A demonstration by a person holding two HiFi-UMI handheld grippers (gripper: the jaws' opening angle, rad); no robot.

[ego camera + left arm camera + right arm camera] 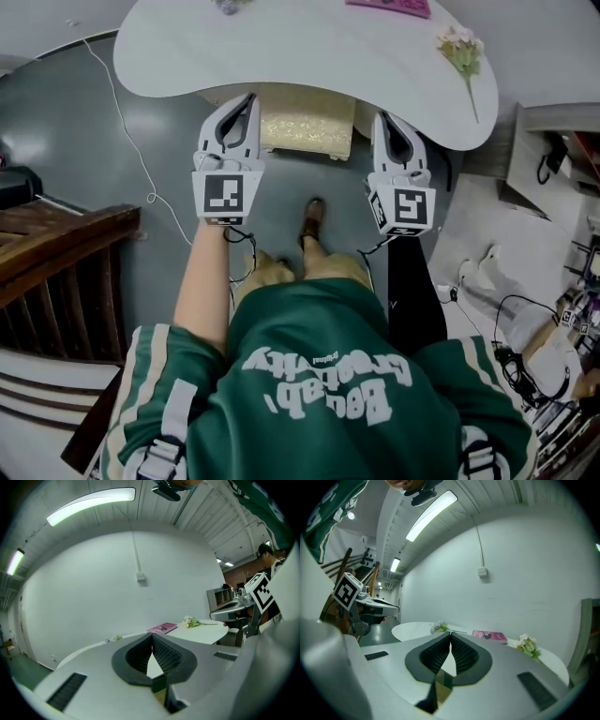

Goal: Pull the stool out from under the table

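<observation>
Left tool [248,101] with jaws pressed together on nothing, tips pointing forward at the table [281,47] edge, just beside the left end of the stool [307,129]; right tool [382,120] likewise pinched closed and empty, just beside the right end; stool partly tucked under the table's near edge, long axis lying left to right along that edge; left forearm [208,281] bare, stretched straight forward; both tools roughly parallel.

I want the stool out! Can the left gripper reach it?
Probably yes. The left gripper sits close beside the stool with nothing between them. Its jaws are shut, and the table covers the stool's far side.
</observation>
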